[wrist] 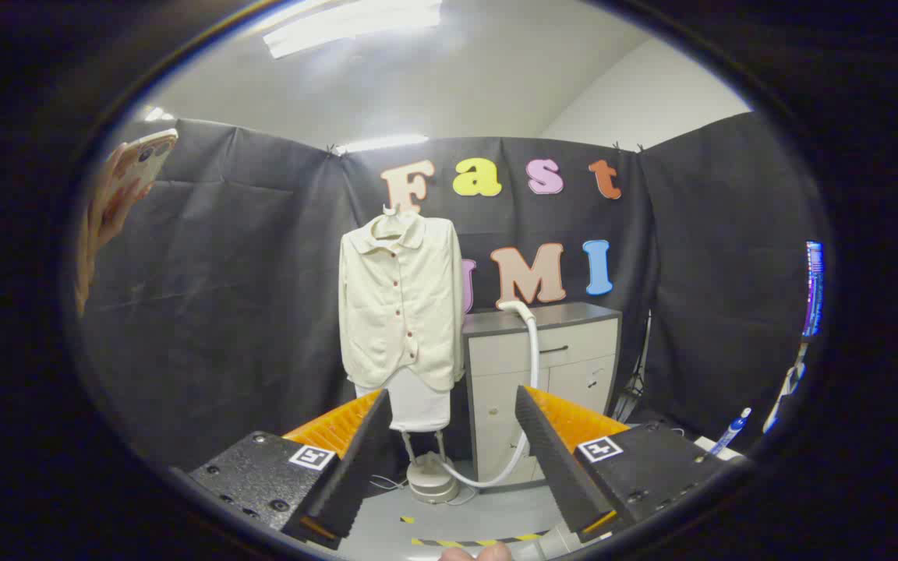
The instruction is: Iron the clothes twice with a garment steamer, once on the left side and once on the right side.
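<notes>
The shirt (401, 304) hangs on a stand well beyond the tool (453, 405), open floor (464, 510) between them. The tool's fingers stand wide apart, holding nothing. A cabinet (542, 374) stands just right of the shirt, doors closed; the steamer hose (531, 351) runs from its top down to the base (432, 479) under the shirt.

A grey-topped cabinet (544, 366) with pale drawer fronts stood against the booth's black cloth wall. At the far left a person's hand (106, 214) held up a phone (146, 158). A blue pen (730, 430) lay at the right
</notes>
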A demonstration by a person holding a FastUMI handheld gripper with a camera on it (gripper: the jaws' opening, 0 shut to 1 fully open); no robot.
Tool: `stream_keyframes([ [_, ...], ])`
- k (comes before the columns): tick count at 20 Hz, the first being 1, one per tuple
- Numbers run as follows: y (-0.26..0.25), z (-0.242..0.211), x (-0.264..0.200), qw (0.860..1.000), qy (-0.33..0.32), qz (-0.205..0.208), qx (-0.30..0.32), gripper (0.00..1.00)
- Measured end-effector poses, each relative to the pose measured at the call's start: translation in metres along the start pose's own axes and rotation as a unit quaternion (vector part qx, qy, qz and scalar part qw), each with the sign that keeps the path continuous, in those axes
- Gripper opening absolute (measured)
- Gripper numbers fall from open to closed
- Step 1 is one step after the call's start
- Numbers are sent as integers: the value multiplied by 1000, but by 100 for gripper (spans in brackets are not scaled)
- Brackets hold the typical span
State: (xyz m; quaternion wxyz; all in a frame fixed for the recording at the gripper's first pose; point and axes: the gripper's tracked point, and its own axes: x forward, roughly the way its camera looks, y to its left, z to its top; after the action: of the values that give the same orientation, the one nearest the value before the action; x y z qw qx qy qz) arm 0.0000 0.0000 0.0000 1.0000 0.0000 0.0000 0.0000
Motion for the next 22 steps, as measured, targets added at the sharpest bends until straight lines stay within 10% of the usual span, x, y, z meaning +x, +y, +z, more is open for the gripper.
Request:
stream_keyframes([
  [22,2,7,25,1000,-2,-1,-9,97],
])
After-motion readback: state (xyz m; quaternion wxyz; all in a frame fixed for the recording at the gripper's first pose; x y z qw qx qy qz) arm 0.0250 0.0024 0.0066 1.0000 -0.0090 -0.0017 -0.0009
